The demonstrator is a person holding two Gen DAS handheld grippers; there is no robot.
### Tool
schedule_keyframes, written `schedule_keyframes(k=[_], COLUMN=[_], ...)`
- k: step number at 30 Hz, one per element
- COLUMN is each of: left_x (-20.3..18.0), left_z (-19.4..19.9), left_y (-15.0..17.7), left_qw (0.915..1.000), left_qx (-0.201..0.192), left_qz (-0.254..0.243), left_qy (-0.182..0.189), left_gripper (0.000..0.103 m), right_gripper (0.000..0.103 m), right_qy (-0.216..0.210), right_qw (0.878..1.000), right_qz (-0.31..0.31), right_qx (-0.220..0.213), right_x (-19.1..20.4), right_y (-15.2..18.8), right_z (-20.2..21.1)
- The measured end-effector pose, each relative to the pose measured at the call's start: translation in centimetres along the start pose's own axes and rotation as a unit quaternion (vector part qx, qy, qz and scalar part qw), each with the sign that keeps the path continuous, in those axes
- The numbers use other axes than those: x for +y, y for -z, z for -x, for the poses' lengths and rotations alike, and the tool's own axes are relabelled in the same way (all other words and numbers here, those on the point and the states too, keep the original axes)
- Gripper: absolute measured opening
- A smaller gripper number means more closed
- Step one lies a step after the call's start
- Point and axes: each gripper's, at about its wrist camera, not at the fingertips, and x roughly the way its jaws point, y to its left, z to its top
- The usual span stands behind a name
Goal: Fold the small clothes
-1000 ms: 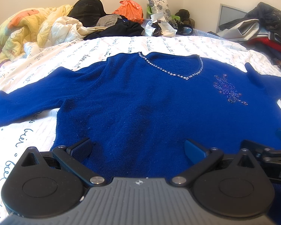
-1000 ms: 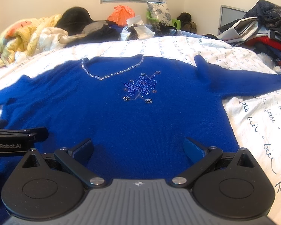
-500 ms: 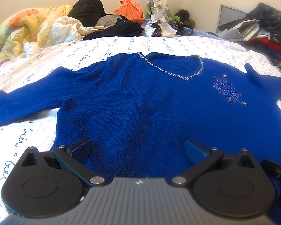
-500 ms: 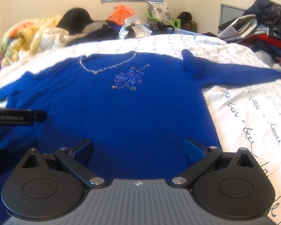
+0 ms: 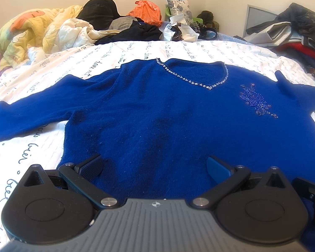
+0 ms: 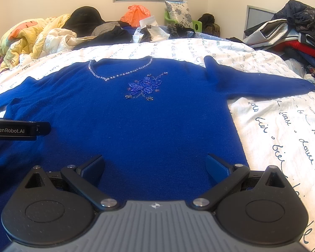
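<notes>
Claws apart above sweater hem

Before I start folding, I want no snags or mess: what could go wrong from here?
Both the left gripper and right gripper are open over the blue sweater. Pinching near the beaded flower or rhinestone neckline might pull the beads. The right sleeve reaches toward the clothes pile, so folding could drag it in.
</notes>
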Motion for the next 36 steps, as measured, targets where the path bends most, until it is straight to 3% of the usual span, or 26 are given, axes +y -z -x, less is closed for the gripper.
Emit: schedule_keyframes(k=[10,11,13,15,17,19,21,26,28,31,35,36], left_x=[0.0,0.0,0.0,0.0,0.0,0.0,0.0,0.0,0.0,0.0,0.0,0.0], left_z=[0.0,0.0,0.0,0.0,0.0,0.0,0.0,0.0,0.0,0.0,0.0,0.0], left_y=[0.0,0.0,0.0,0.0,0.0,0.0,0.0,0.0,0.0,0.0,0.0,0.0], left_qw=[1.0,1.0,1.0,1.0,1.0,1.0,1.0,1.0,1.0,1.0,1.0,1.0], left_qx=[0.0,0.0,0.0,0.0,0.0,0.0,0.0,0.0,0.0,0.0,0.0,0.0], left_qz=[0.0,0.0,0.0,0.0,0.0,0.0,0.0,0.0,0.0,0.0,0.0,0.001], left_qy=[0.0,0.0,0.0,0.0,0.0,0.0,0.0,0.0,0.0,0.0,0.0,0.0], left_gripper=[0.103,0.103,0.103,0.103,0.103,0.103,0.103,0.103,0.103,0.103,0.103,0.103], right_gripper=[0.103,0.103,0.103,0.103,0.103,0.103,0.103,0.103,0.091,0.075,0.07,0.052], right_qy=[-0.004,-0.014,-0.075,-0.107,-0.131,-0.112,-0.084,0.005,0.025,0.045,0.051,0.055], right_qw=[1.0,1.0,0.997,0.991,0.974,0.962,0.95,0.904,0.892,0.889,0.901,0.903], right_qz=[0.001,0.004,-0.006,-0.07,-0.141,-0.193,-0.25,-0.401,-0.435,-0.448,-0.419,-0.415], right_qx=[0.001,0.006,0.01,-0.042,-0.119,-0.159,-0.168,-0.145,-0.121,-0.086,-0.1,-0.1], right_x=[0.0,-0.3,-1.9,-5.3,-10.3,-16.3,-23.4,-37.5,-40.8,-42.7,-42.5,-42.6], right_y=[0.0,-0.2,-1.2,-2.5,-4.1,-6.6,-8.9,-11.0,-10.8,-10.4,-10.4,-10.8], right_z=[0.1,0.2,0.6,2.0,3.3,3.2,1.3,-5.2,-8.2,-11.6,-13.5,-13.8])
